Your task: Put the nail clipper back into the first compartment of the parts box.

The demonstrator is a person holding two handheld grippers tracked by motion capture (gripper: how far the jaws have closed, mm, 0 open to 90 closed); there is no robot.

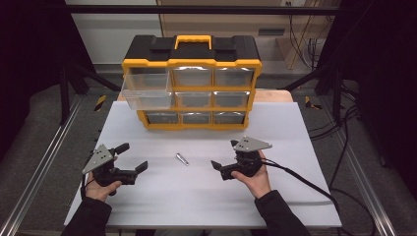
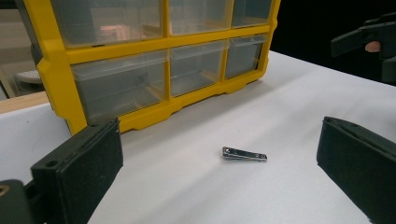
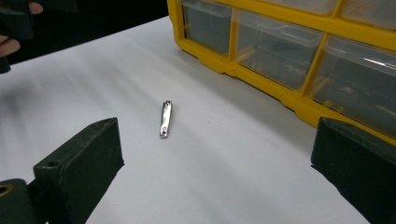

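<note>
A small shiny nail clipper (image 1: pixel 182 159) lies flat on the white surface (image 1: pixel 147 196), in the middle, between the two tongs. The left tongs (image 1: pixel 133 158) sit to its left with the jaws wide apart and nothing in them. The right tongs (image 1: pixel 223 155) sit to its right, also wide apart and empty. Both point in toward the clipper but neither touches it.

Behind it stands a yellow box (image 1: pixel 192 88) with little clear drawers. The top left drawer (image 1: pixel 146 89) is pulled out, so the clipper may be meant to go in there. That is only a guess.

The step now looks like picking the clipper up. It is thin and lies very low, so the jaws must go right down to the surface. It is best to pinch it across its narrow sides, near the middle, so it does not tip. It is smooth metal and could slip or skid away, so close slowly and lift gently. One pair of tongs is enough.
</note>
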